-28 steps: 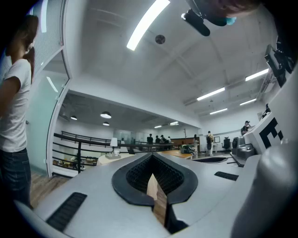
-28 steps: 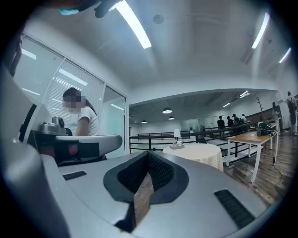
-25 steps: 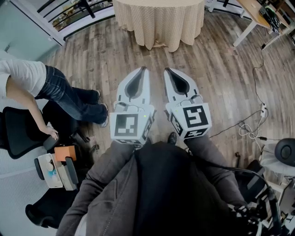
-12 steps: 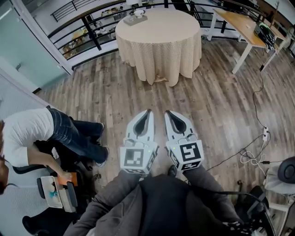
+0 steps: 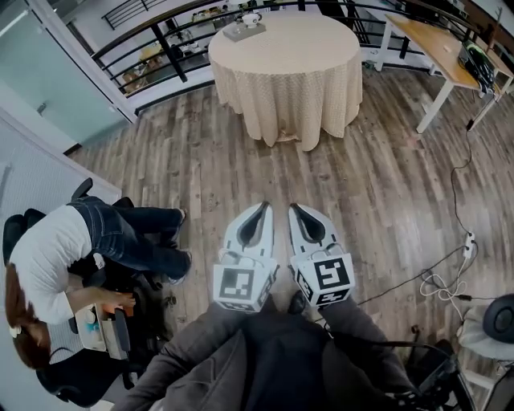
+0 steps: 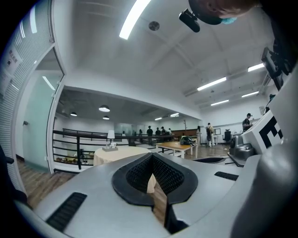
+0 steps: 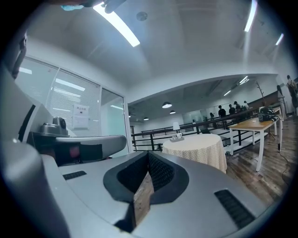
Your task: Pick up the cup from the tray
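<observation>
A: Where's cup?

B: Cup point(image 5: 252, 18) sits on tray point(image 5: 238, 33), at far-left rim of round table point(image 5: 301, 48), near railing point(image 5: 163, 44). Well apart from both grippers.

A: Grippers?

B: Left gripper point(image 5: 263, 207) & right gripper point(image 5: 295, 208) both clenched, nothing betw. jaws. Side by side, held low, aimed at table.

A: So step = approach?

B: I'd say so. Walk up, go round to the tray side, since reaching across the whole top looks awkward. Open jaws before closing in, come level w/ cup.

A: Room?

B: Bare floor straight ahead. Desk point(image 5: 438, 48) on right, seated person point(image 5: 56, 249) on left. Keep to centre.
</observation>
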`<state>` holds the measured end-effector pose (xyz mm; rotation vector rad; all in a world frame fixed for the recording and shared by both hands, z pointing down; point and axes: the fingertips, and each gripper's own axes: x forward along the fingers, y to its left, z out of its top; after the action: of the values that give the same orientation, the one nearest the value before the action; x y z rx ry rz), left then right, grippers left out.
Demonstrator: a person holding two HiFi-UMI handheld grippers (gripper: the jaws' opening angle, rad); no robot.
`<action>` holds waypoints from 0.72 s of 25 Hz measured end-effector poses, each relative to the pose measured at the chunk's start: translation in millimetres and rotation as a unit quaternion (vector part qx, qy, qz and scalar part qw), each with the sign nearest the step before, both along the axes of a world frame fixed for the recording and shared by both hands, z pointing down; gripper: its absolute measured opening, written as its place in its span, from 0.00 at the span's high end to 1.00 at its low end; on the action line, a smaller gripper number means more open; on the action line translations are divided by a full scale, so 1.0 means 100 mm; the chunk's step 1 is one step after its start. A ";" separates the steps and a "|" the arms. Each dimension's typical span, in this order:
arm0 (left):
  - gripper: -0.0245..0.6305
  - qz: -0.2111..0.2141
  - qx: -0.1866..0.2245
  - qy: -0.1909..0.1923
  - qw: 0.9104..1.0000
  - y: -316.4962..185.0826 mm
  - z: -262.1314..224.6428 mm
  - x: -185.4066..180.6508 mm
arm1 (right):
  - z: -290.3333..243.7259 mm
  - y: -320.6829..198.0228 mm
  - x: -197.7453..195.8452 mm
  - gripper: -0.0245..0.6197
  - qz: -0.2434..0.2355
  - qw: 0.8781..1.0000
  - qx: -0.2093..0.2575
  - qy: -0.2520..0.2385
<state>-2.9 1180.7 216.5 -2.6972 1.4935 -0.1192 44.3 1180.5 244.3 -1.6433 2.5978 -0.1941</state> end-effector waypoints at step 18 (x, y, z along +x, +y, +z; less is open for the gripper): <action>0.95 -0.006 -0.021 0.038 0.999 -1.92 0.10 -0.70 | 0.02 -1.87 -0.67 0.95 0.002 1.000 -0.018 0.026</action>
<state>-72.7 988.5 226.7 -2.7567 1.5449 -0.0494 -22.6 994.0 246.5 -1.6866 2.6441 -0.2009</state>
